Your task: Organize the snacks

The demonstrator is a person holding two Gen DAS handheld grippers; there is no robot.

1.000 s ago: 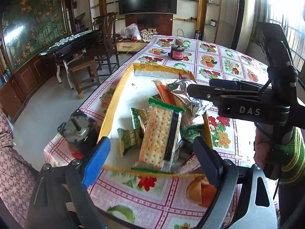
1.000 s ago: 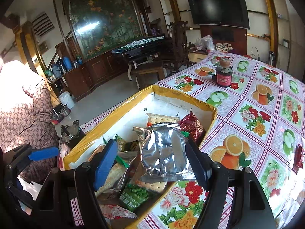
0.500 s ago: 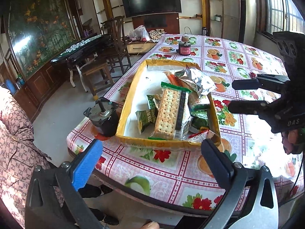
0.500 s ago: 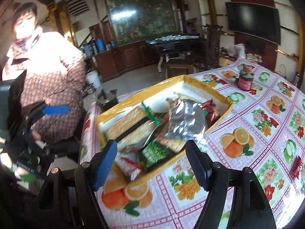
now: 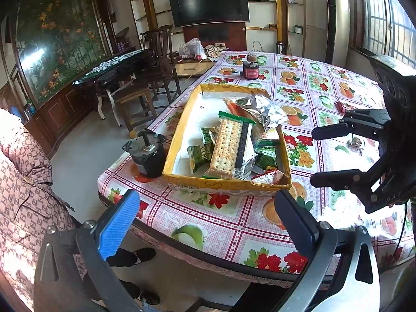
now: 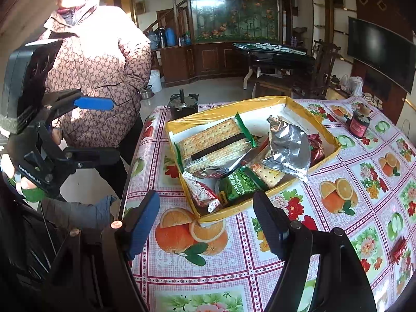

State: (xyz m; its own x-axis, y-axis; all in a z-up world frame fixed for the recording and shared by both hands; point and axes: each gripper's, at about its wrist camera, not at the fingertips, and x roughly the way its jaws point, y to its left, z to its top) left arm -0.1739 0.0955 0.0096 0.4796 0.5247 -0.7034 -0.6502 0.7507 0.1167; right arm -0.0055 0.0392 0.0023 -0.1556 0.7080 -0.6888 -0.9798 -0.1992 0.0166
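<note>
- Floral and fruit-print tablecloth (image 5: 234,223) covers a large table in a living room, with a dark television (image 5: 209,4) on the far wall and wooden chairs (image 5: 160,59) off to one side.
- A yellow-rimmed cardboard tray (image 5: 223,183) sits near the table corner, holding the snacks in a loose heap.
- On top of the heap lies a long cracker pack (image 5: 227,148) with a green end seal, and beside it a crumpled silver foil bag (image 5: 262,110) that leans over the tray's rim.
- Small green packets (image 6: 238,183) and a red-and-white wrapper (image 6: 201,192) lie at the tray's near end.
- A black motor (image 5: 147,153) stands on the table just beside the tray.
- A dark red jar (image 5: 251,70) stands well apart, farther along the table.
- A small red wrapped snack (image 6: 399,249) lies alone on the cloth, away from the tray.
- The left gripper (image 5: 205,221) hangs off the table's edge, short of the tray, fingers spread wide with nothing between them; one finger carries a blue pad (image 5: 117,226).
- The right gripper (image 6: 206,221) hovers above the cloth at the tray's near end, fingers also wide apart, touching nothing.
- In the left wrist view, the right gripper appears at the far right, held level over the table, both black fingers (image 5: 335,179) clearly separated.
- A person in a pink patterned jacket (image 6: 96,78) stands by the table corner.
</note>
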